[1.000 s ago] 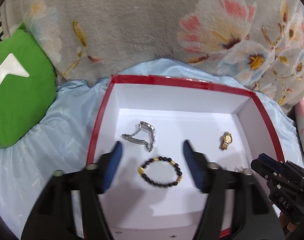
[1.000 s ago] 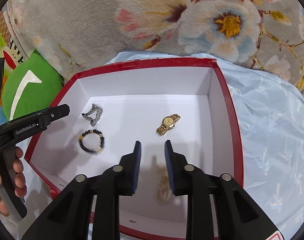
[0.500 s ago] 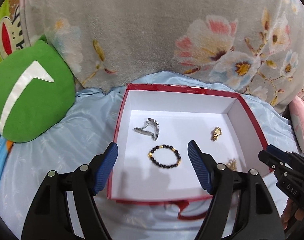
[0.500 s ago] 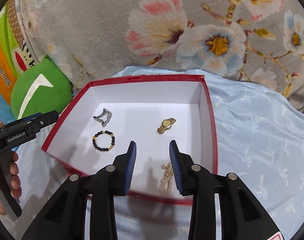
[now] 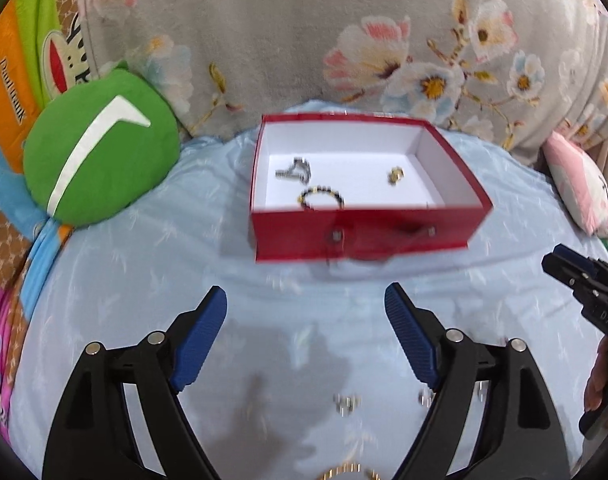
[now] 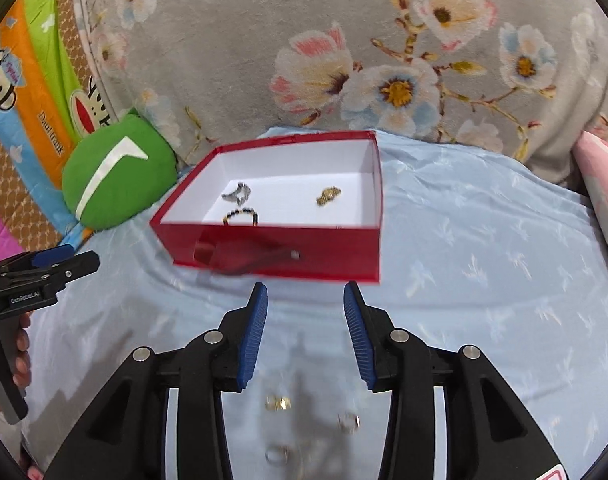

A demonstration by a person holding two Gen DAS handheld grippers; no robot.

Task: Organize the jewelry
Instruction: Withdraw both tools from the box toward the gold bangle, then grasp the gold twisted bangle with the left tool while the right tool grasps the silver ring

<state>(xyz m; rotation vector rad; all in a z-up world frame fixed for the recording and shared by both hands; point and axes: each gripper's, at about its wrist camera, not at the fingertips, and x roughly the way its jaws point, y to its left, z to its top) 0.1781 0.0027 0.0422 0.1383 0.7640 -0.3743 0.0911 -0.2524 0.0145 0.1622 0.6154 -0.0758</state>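
A red box [image 5: 359, 234] with a white inside sits on the light blue cloth; it also shows in the right wrist view [image 6: 315, 250]. In it lie a silver watch [image 5: 294, 169], a black bead bracelet [image 5: 320, 197] and a gold watch [image 5: 395, 175]. My left gripper [image 5: 305, 312] is open and empty, in front of the box. My right gripper [image 6: 305, 306] is open and empty, close to the box front. Small rings lie on the cloth between my right fingers: a gold ring [image 6: 278, 403] and silver rings [image 6: 347, 421]. A gold bracelet [image 5: 343, 470] shows at the bottom edge.
A green round cushion [image 5: 100, 148] lies left of the box. A grey floral blanket [image 5: 343, 40] rises behind it. A pink pillow [image 5: 579, 184] lies at the right. A small ring [image 5: 345, 404] lies on the cloth near my left gripper.
Both grippers have pulled back out of the box, toward me. The right gripper has opened wider. Loose rings on the cloth have come into view.
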